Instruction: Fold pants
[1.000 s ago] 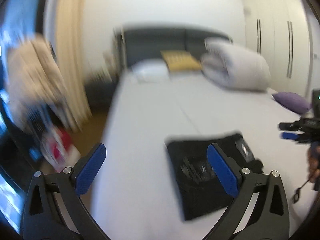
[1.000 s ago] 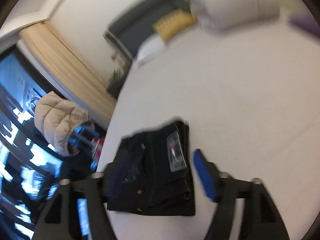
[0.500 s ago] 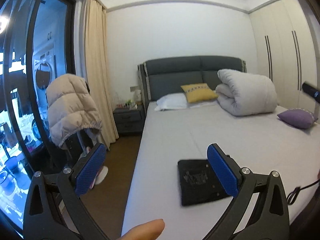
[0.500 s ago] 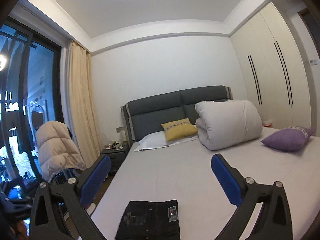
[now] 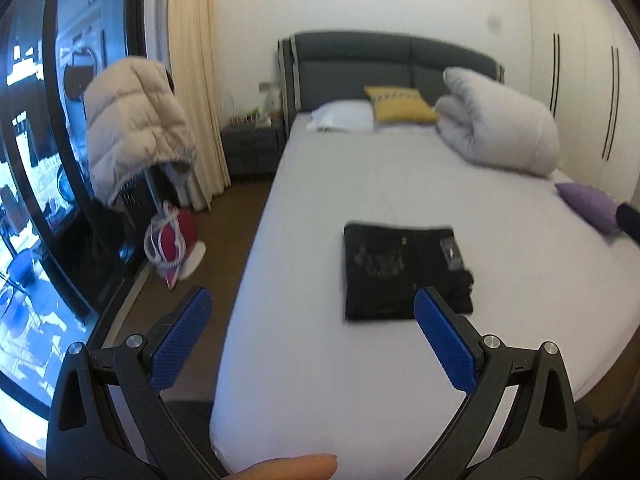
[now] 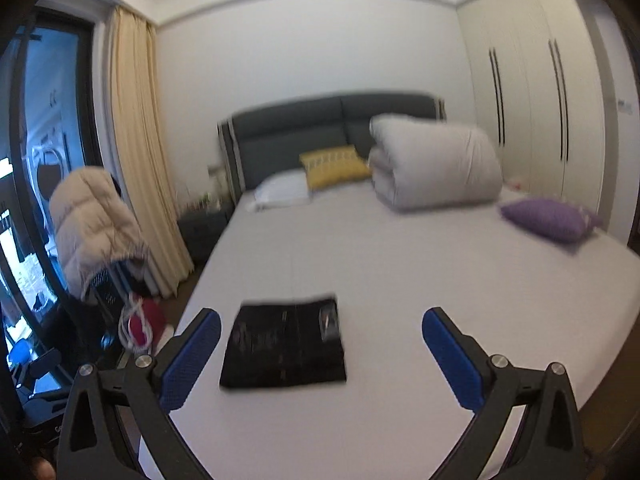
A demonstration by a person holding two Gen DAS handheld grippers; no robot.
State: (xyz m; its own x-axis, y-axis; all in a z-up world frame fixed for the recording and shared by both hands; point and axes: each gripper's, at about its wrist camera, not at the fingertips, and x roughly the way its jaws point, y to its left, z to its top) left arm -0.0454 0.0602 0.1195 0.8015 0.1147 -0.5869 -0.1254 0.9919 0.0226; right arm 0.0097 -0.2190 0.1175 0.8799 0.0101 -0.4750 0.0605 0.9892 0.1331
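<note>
The black pants (image 5: pixel 400 270) lie folded into a flat rectangle on the white bed (image 5: pixel 360 380), near its foot and left side. They also show in the right wrist view (image 6: pixel 286 344). My left gripper (image 5: pixel 312 308) is open and empty, held back from the foot of the bed, well short of the pants. My right gripper (image 6: pixel 320 330) is open and empty, also held back above the bed's foot, with the pants between its fingers in view but far ahead.
A rolled white duvet (image 5: pixel 496 124), a yellow cushion (image 5: pixel 396 98), a white pillow (image 5: pixel 340 116) and a purple cushion (image 6: pixel 548 220) lie on the bed. A beige puffer jacket (image 5: pixel 136 128) hangs left of the bed, with a red bag (image 5: pixel 176 240) on the floor. Wardrobe doors (image 6: pixel 532 100) stand right.
Both grippers have pulled back from the folded pants, so the whole bed shows. Both views then tilted down slightly. The pants have stayed in place.
</note>
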